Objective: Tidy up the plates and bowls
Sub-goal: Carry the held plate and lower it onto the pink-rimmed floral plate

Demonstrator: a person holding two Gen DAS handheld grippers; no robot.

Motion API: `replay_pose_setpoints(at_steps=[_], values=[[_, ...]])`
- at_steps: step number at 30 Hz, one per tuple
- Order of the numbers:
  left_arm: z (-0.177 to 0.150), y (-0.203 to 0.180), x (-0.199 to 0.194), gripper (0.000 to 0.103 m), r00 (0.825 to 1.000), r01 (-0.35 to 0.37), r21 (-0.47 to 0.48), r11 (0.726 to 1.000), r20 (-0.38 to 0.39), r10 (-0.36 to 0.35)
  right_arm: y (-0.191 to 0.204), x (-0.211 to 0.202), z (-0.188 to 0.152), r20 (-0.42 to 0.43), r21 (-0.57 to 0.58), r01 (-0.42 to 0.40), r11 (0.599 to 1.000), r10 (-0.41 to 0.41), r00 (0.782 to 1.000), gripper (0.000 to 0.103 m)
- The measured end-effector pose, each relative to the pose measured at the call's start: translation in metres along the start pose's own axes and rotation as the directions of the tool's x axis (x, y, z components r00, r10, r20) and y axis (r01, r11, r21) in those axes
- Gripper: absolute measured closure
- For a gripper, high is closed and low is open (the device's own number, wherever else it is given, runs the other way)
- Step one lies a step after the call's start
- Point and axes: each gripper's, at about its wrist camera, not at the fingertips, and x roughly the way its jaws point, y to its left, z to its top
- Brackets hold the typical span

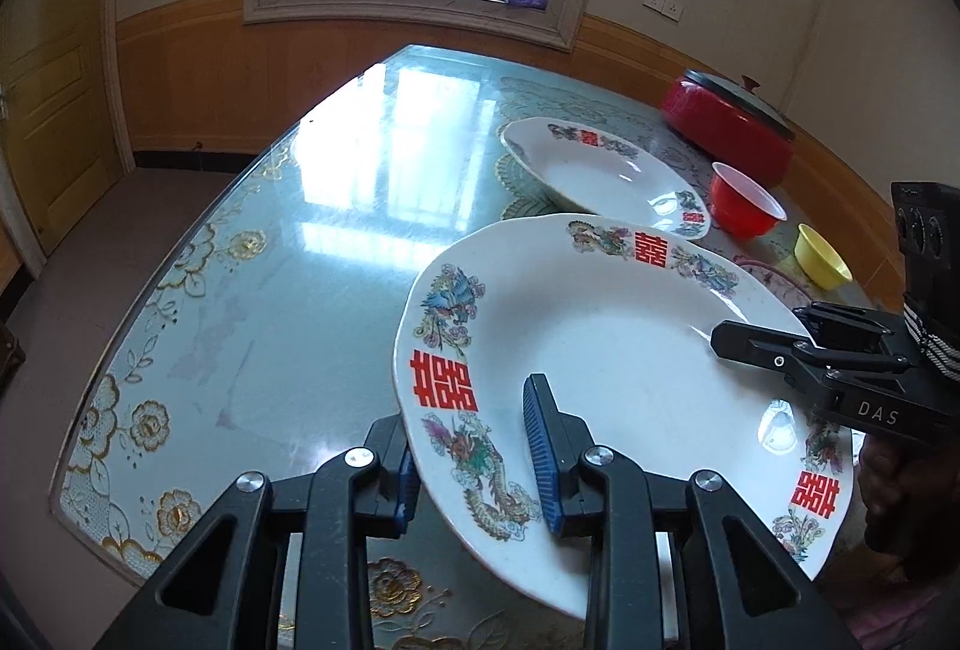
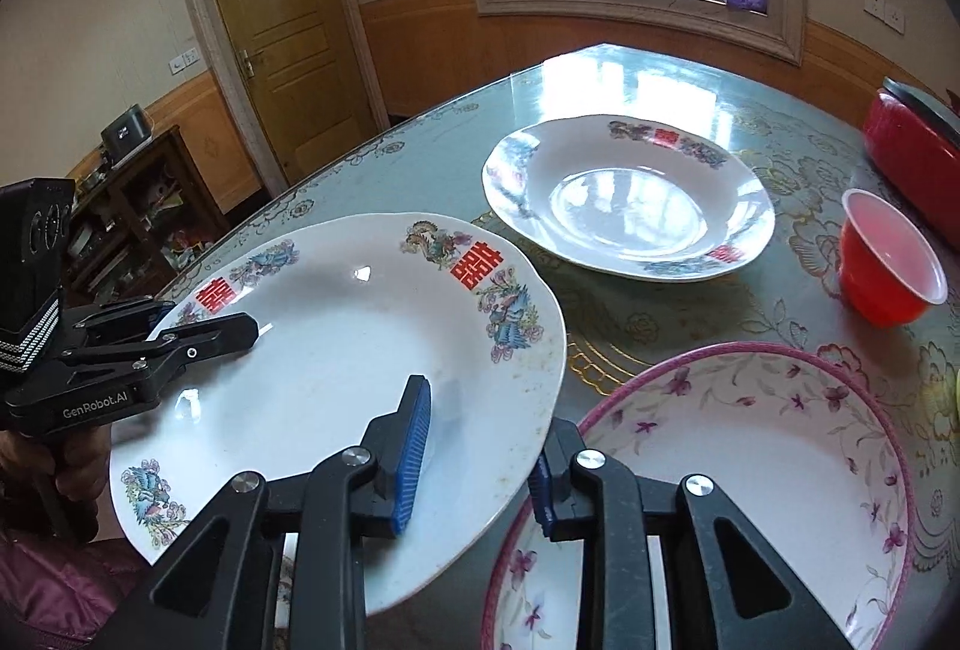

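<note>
A white plate with red characters and dragon print (image 1: 624, 350) (image 2: 336, 350) is held above the table by both grippers. My left gripper (image 1: 474, 452) is shut on its left rim; it also shows in the right wrist view (image 2: 198, 326). My right gripper (image 2: 480, 452) is shut on its right rim; it also shows in the left wrist view (image 1: 756, 338). A second matching plate (image 1: 600, 170) (image 2: 624, 194) lies on the table beyond. A pink-rimmed floral plate (image 2: 750, 458) lies below my right gripper. A red bowl (image 1: 744, 203) (image 2: 888, 260) and a yellow bowl (image 1: 819, 254) stand to the right.
A red pot with a lid (image 1: 732, 122) (image 2: 912, 140) stands at the back right. The glass-topped table (image 1: 312, 242) has a floral cloth underneath. A door (image 2: 276, 26) and a dark cabinet (image 2: 138, 218) stand at the left of the room.
</note>
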Motion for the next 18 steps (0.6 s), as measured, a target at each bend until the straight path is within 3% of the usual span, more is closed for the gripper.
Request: replay_pose_setpoints(at_steps=[7, 14, 18], values=[[0.026, -0.053, 0.01, 0.072, 0.995, 0.102, 0.122, 0.987, 0.009, -0.104, -0.035, -0.05, -0.015, 0.064, 0.101, 0.111, 0.989, -0.118, 0.991, 0.074], [0.034, -0.123, 0.042, 0.071, 0.974, 0.226, 0.229, 0.947, -0.065, -0.217, -0.081, -0.09, -0.051, 0.04, 0.233, 0.248, 0.94, -0.264, 0.964, 0.074], [0.034, -0.15, 0.063, 0.071, 0.961, 0.272, 0.25, 0.929, -0.123, -0.249, -0.1, -0.097, -0.07, 0.003, 0.282, 0.285, 0.916, -0.298, 0.955, 0.074]])
